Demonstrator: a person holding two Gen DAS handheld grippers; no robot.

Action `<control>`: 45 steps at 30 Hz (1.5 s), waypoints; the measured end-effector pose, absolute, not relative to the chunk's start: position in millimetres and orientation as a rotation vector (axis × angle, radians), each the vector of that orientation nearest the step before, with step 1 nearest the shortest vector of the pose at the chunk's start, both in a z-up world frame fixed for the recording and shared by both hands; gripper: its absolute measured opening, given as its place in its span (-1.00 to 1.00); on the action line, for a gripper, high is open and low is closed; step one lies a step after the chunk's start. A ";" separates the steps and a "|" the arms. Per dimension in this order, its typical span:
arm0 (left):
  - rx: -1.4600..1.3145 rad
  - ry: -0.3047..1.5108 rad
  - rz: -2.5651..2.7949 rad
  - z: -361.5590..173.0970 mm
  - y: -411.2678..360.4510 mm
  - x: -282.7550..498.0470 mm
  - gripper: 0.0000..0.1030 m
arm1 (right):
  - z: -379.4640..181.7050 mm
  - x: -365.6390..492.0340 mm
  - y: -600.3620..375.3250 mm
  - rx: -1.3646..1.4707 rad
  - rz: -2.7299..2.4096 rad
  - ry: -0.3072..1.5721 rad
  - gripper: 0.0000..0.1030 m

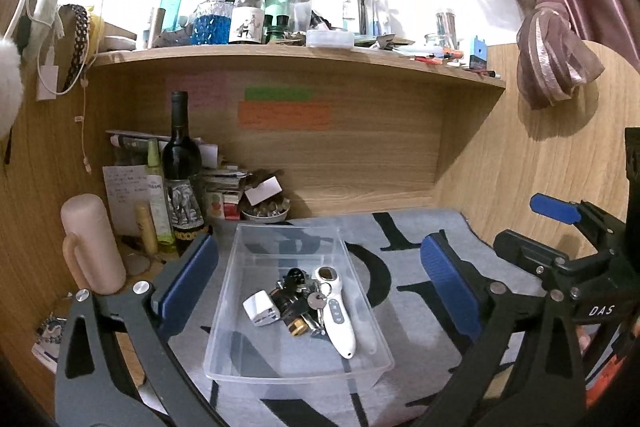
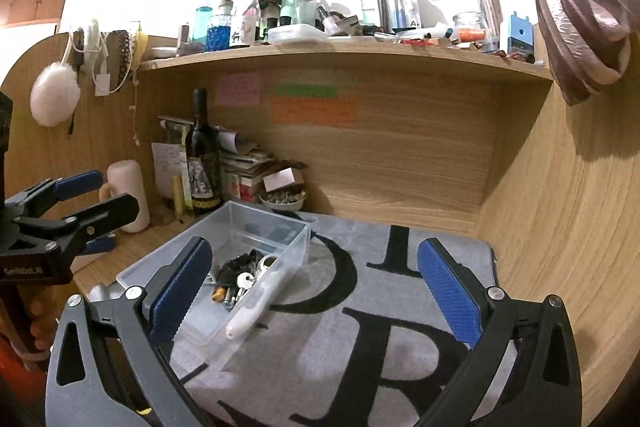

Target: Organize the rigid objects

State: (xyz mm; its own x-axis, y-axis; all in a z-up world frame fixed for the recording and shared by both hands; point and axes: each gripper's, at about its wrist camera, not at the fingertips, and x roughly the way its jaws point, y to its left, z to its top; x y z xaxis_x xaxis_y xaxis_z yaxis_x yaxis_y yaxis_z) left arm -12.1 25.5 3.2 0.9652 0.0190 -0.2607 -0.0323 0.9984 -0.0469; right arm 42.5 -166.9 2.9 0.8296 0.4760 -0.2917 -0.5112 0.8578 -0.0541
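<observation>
Contents of clear rectangular plastic bin [image 1: 372, 315], our landmark on the grey letter-printed mat [image 1: 408, 283]:

- One white handheld device with a button strip [image 1: 334, 311], lying lengthwise inside the bin, toward its right wall.
- One white cube-shaped charger [image 1: 261, 310], inside, left of the device.
- One bunch of silver keys [image 1: 316, 301], inside, between charger and device.
- One tangle of small black-and-brass parts [image 1: 290, 301], inside at centre; we cannot count its pieces.

Progress, as we judge it: every loose rigid item we can find lies inside the bin; the mat around it carries nothing further, so the sorting looks finished or nearly so. Any item left over is not visible to us.

Tools:
- Left gripper [image 1: 316, 287]: one, blue-padded jaws spread wide, holding nothing, poised over the bin.
- Right gripper [image 2: 316, 291]: one, jaws equally wide apart, holding nothing, to the right of the bin over the mat.

Beyond the bin, at the desk's back: one dark wine bottle [image 1: 182, 167].
</observation>
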 end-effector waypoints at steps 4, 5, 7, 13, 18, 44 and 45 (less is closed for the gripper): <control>-0.049 0.262 0.025 -0.2 23.8 -12.7 0.99 | 0.8 39.6 -167.7 -0.117 0.533 0.273 1.00; -0.048 0.262 0.025 -0.2 23.8 -12.6 0.99 | 0.4 39.2 -167.9 -0.115 0.533 0.274 1.00; -0.049 0.263 0.025 -0.3 23.9 -13.0 0.99 | -0.1 39.1 -168.5 -0.118 0.535 0.272 1.00; -0.050 0.258 0.026 -2.1 23.2 -12.6 0.99 | -0.5 37.7 -166.9 -0.129 0.533 0.268 1.00; -0.049 0.258 0.027 -2.0 23.1 -13.1 0.99 | 0.7 39.1 -168.8 -0.119 0.529 0.269 1.00; -0.047 0.261 0.016 -2.7 22.7 -8.9 0.99 | 2.2 42.8 -173.3 -0.116 0.524 0.277 1.00; -0.049 0.260 0.016 -2.8 22.6 -9.2 0.99 | 2.3 42.7 -173.0 -0.117 0.523 0.276 1.00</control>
State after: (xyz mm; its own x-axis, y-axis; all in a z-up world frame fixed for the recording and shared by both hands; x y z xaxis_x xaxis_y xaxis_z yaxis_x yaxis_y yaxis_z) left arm -9.2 22.6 -2.8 0.9664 0.0097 -0.2570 -0.0222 0.9987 -0.0459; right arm 42.7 -173.0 2.3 0.8303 0.4762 -0.2896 -0.5076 0.8607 -0.0399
